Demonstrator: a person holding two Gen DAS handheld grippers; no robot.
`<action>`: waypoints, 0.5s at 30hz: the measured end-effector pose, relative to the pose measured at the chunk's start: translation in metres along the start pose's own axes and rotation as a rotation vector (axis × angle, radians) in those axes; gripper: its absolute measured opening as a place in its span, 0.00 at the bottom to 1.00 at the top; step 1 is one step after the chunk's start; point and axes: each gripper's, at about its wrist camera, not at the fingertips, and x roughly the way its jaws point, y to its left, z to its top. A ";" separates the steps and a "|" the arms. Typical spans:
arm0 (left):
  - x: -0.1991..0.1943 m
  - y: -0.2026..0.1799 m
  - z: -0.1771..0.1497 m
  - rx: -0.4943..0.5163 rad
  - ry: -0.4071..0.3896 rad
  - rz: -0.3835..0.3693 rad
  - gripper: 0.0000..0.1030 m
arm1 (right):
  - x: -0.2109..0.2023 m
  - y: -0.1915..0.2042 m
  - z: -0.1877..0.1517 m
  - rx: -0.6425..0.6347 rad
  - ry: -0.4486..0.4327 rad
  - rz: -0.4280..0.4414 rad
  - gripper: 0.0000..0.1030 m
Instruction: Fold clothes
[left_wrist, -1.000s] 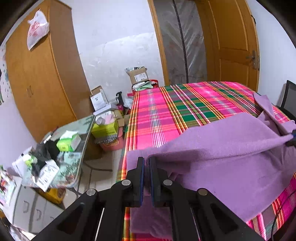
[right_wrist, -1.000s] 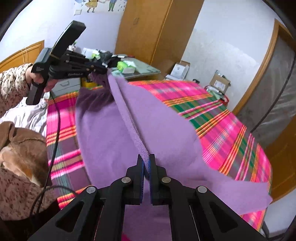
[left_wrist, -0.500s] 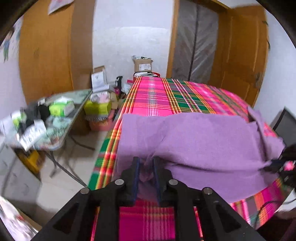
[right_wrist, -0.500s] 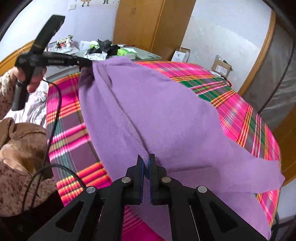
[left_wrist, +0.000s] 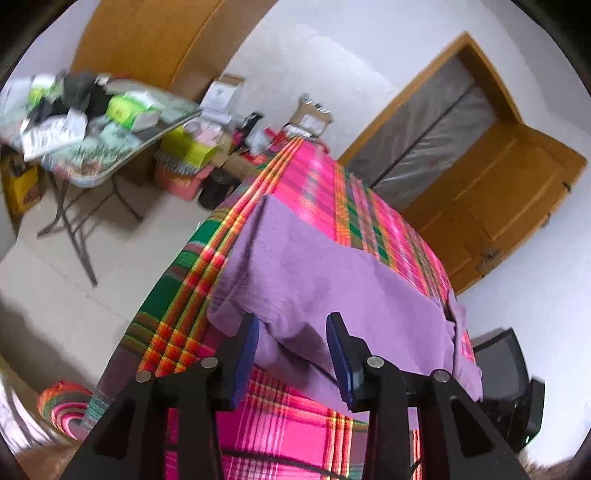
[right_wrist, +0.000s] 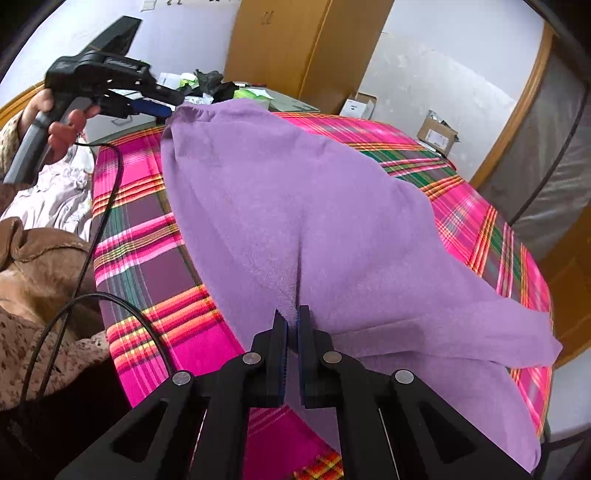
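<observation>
A purple fleece garment (left_wrist: 332, 280) lies spread over the pink plaid bed cover (left_wrist: 314, 177). My left gripper (left_wrist: 291, 328) stands open just short of the garment's near edge, and a fold of cloth shows beyond the gap between its fingers. In the right wrist view the garment (right_wrist: 295, 184) runs from its far corner down to my right gripper (right_wrist: 293, 314), which is shut on a pinched ridge of the fabric. A hand holds the left gripper (right_wrist: 168, 105) at the upper left, its tips beside the garment's far corner.
A cluttered folding table (left_wrist: 92, 122) and cardboard boxes (left_wrist: 225, 92) stand left of the bed, before a wooden wardrobe (left_wrist: 147, 33). A wooden door (left_wrist: 498, 199) is at the right. Brown clothing (right_wrist: 33, 258), white clothing (right_wrist: 55, 192) and a black cable (right_wrist: 92, 229) lie beside the bed.
My left gripper has opened and let go of the garment's corner, which now rests on the bed. The garment has settled lower and flatter. The right gripper keeps its pinch.
</observation>
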 end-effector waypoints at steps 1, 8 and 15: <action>0.003 0.004 0.003 -0.028 0.012 0.010 0.37 | 0.000 0.001 -0.001 -0.004 -0.001 -0.005 0.05; 0.004 0.025 0.014 -0.224 -0.053 0.041 0.15 | -0.001 0.009 -0.004 -0.043 -0.020 -0.046 0.05; -0.001 0.018 0.011 -0.222 -0.040 0.056 0.18 | 0.002 0.005 -0.005 -0.026 -0.022 -0.043 0.05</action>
